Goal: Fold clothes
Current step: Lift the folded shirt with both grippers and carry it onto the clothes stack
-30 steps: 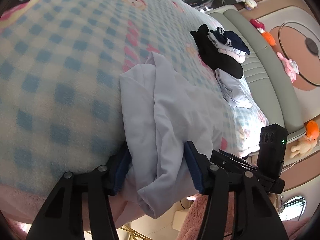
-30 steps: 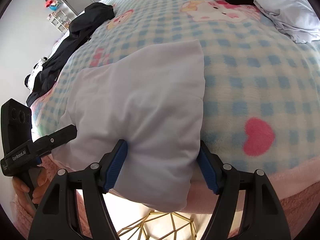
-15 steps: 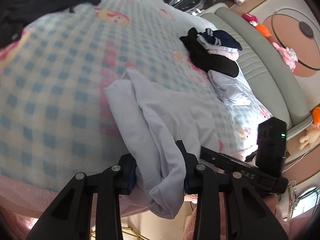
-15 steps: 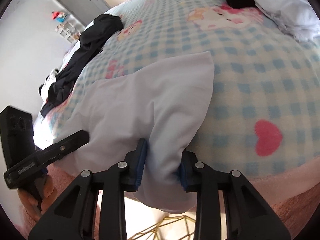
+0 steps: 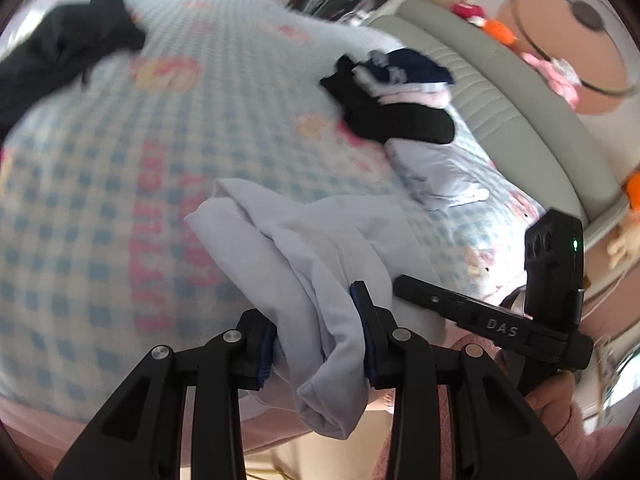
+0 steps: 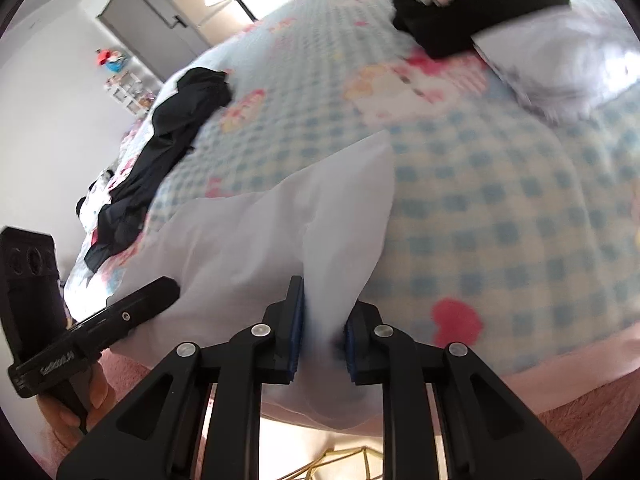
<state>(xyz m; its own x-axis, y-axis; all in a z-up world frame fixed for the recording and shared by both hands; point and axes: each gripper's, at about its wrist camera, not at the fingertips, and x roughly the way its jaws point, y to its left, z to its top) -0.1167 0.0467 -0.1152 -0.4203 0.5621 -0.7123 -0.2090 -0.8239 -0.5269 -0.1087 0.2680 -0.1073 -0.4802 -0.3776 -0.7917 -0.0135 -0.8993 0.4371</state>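
White garment on checked blanket, bunched edge pinched between both grippers' fingers

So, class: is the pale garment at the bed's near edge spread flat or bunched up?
Bunched. The pale garment lies creased, its near edge pinched by the left gripper and right gripper.

A bed with a blue-checked cartoon blanket carries everything. On it lie a pale garment, a black garment, a dark clothes pile and a folded white piece.

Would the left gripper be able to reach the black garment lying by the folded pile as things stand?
Probably not yet: the left gripper is shut on the white garment, and the black garment lies well beyond it across the bed.
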